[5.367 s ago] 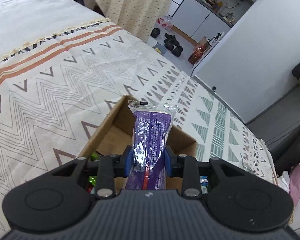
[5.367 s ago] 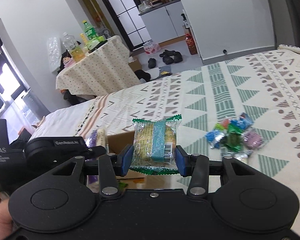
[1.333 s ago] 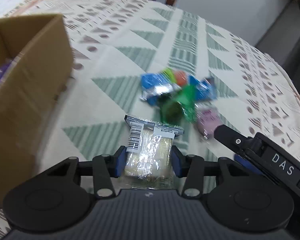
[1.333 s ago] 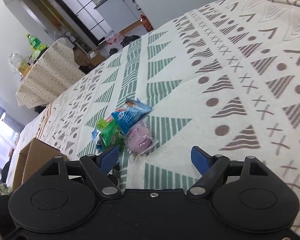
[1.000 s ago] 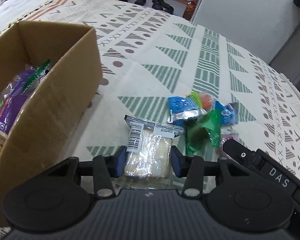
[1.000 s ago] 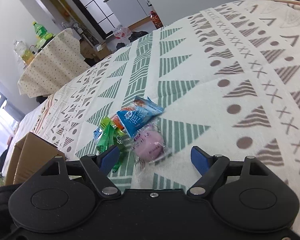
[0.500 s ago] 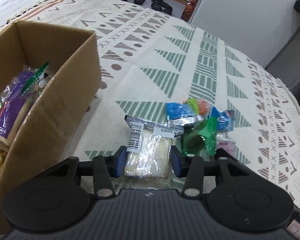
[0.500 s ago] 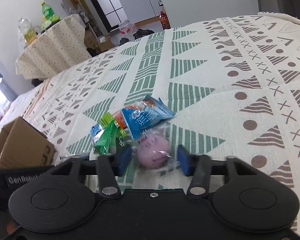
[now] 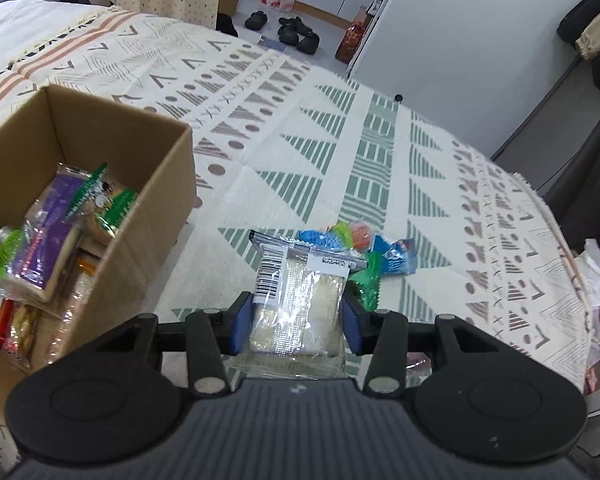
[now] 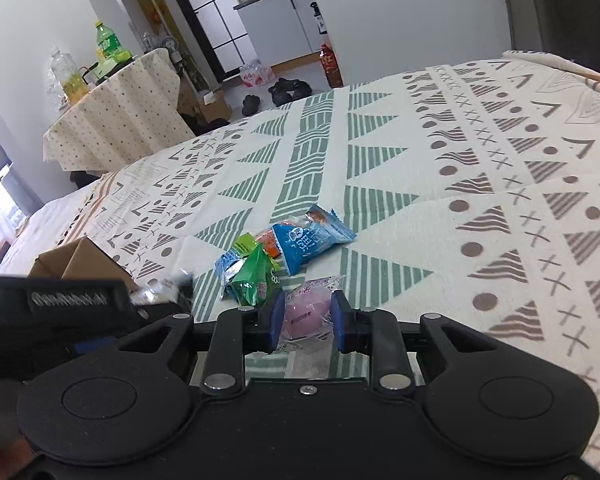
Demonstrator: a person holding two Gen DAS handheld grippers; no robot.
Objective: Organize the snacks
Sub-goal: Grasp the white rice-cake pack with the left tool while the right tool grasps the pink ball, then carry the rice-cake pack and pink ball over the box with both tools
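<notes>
My left gripper (image 9: 296,322) is shut on a clear-wrapped pale cake with a barcode label (image 9: 300,300), held above the patterned bedspread. To its left stands an open cardboard box (image 9: 156,184) with several snack packets inside. My right gripper (image 10: 305,320) has its jaws closing on a pink round snack in clear wrap (image 10: 306,314); both pads press its sides. Just beyond it lies a small pile of snacks: a blue packet (image 10: 306,242) and a green packet (image 10: 252,276), the pile also showing in the left wrist view as blue packet (image 9: 396,258).
The patterned bedspread (image 10: 480,200) covers the whole work surface. Beyond the bed edge are shoes on the floor (image 9: 296,32), a cloth-covered table with bottles (image 10: 116,120) and white cabinets. The left gripper's body (image 10: 60,304) is at the left of the right wrist view.
The right gripper's jaws went from wide apart to pressing on the pink snack and lifted slightly. The left gripper rose with the cake, bringing the box's inside into view.
</notes>
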